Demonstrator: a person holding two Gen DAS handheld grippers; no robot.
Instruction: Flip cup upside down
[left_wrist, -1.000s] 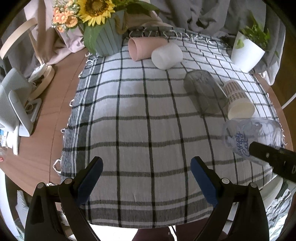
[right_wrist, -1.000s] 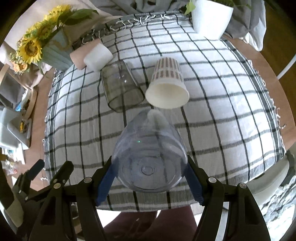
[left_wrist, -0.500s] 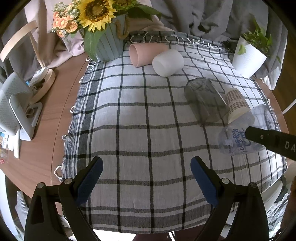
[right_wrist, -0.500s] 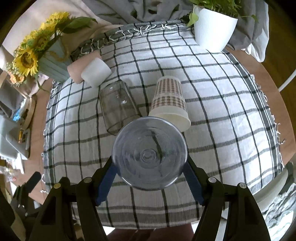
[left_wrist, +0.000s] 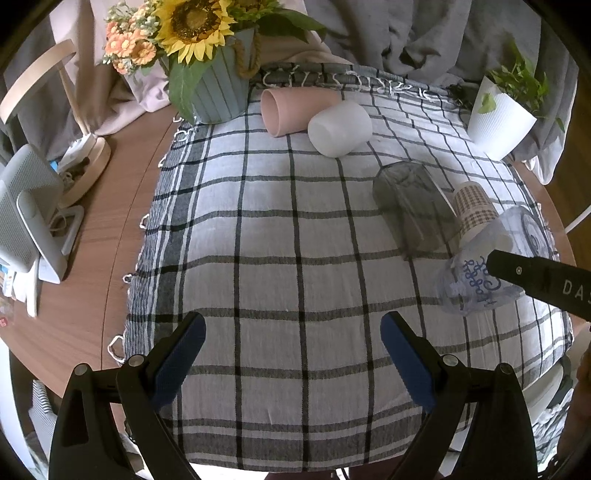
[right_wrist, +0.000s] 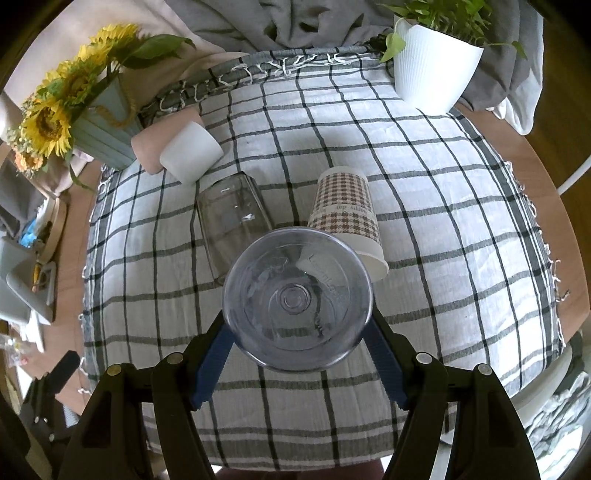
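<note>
My right gripper (right_wrist: 297, 354) is shut on a clear plastic cup with blue lettering (right_wrist: 297, 299). The cup's round base faces the right wrist camera and its mouth points down toward the checked cloth (right_wrist: 424, 206). In the left wrist view the same cup (left_wrist: 480, 269) hangs tilted, mouth down and to the left, over the cloth's right side, with a black finger (left_wrist: 535, 277) of the right gripper across it. My left gripper (left_wrist: 293, 354) is open and empty above the cloth's near edge.
On the cloth lie a grey glass (left_wrist: 413, 206), a checked paper cup (left_wrist: 474, 210), a white cup (left_wrist: 340, 127) and a pink cup (left_wrist: 291, 109), all on their sides. A sunflower pot (left_wrist: 218, 92) stands back left, a white plant pot (left_wrist: 498, 122) back right.
The right gripper has lifted and turned the clear cup from lying sideways to mouth down, base toward its camera. The left gripper has stayed open and drawn back a little.
</note>
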